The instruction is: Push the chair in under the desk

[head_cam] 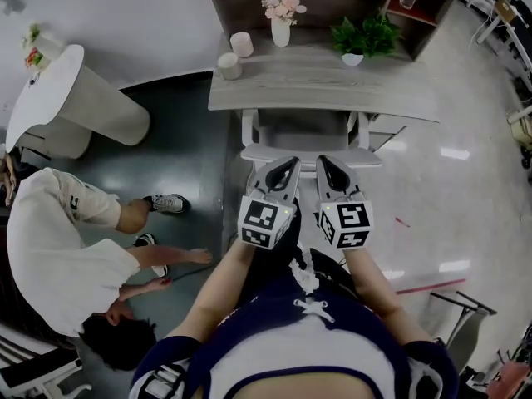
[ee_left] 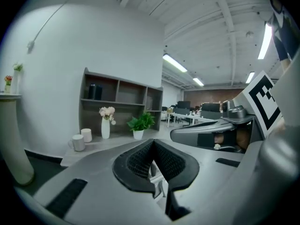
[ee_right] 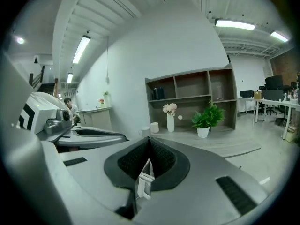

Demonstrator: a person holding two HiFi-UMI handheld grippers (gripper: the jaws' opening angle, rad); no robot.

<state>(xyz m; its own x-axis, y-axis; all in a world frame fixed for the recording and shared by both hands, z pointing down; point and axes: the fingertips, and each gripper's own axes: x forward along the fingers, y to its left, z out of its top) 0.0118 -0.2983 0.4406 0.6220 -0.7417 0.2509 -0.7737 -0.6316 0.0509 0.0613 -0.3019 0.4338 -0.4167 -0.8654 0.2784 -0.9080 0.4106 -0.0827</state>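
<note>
Grey-topped bench [head_cam: 332, 86] sat dead ahead, white chair [head_cam: 307, 155] square to it. The seat was partly under the bench edge and the back rail stood out from it on my side. Left gripper [head_cam: 288, 166] and right gripper [head_cam: 327, 165] were side by side near the middle of that rail, tips on or just above it. Couldn't tell contact from the head view. Both jaws were fully closed, pads together, nothing held. The white showing past the pads was chair frame beyond them, not a grip.

My read: chair part-way in, push step in hand. Closed jaws as blunt pushers were the right setup, no grasp needed. To do it well I needed:
- Both tips on the rail at the same height, one each side of centre.
- Equal pressure, so the chair ran straight and didn't yaw into a bench leg.
- A level push, not down on the rail, or the chair could tip.
- A slow finish. A cup [head_cam: 230, 65], a vase [head_cam: 281, 25] and a potted plant [head_cam: 364, 40] stood on the bench, and a hard knock might shake them.
- No sideways swing. A person [head_cam: 66, 239] crouched on the floor to my left, well apart from the chair's path.
</note>
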